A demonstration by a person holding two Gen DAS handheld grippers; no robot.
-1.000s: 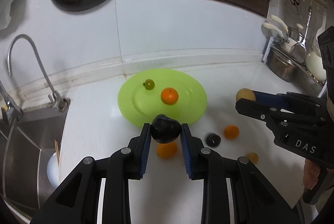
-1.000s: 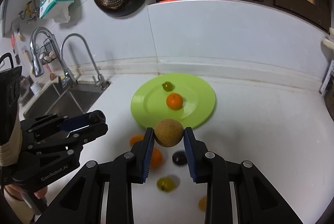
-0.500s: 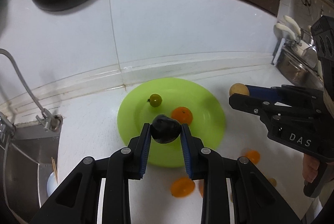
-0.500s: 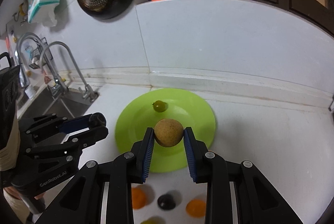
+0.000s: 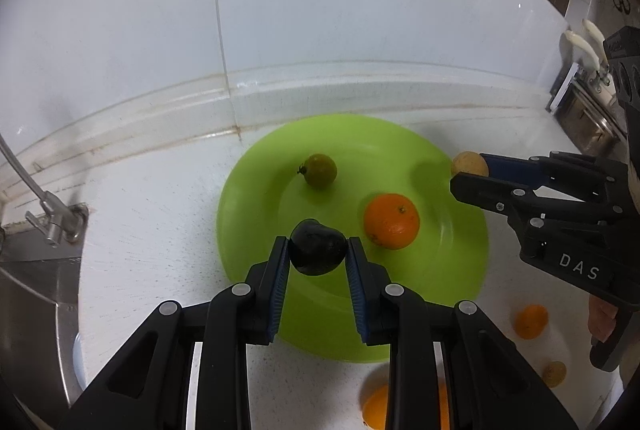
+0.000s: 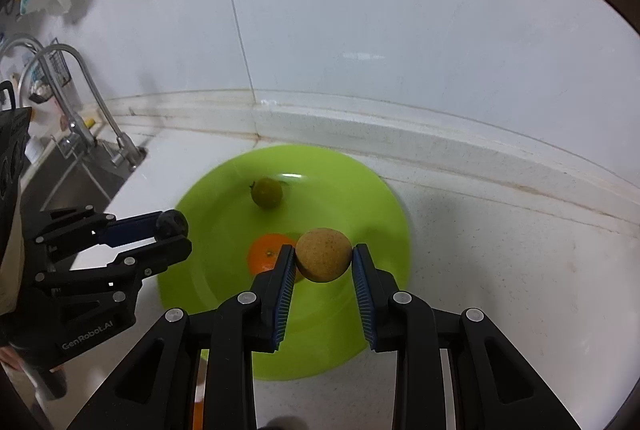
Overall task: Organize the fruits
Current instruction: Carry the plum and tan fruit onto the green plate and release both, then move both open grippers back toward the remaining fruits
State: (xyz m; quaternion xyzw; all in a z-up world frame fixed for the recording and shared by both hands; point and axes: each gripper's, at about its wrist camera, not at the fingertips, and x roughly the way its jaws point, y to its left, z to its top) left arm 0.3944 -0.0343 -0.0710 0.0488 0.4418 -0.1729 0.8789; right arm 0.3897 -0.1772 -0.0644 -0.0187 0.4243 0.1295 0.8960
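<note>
- Left tongs clench a dark, near-black fruit, held above the near side of a lime-green plate on the white bench.
- Right tongs clench a speckled tan fruit above the same plate.
- On the plate lie an orange and a small green fruit, apart from each other.
- Off the plate, on the bench: two orange fruits and a small brownish one, possibly another fruit; blurred.
</note>
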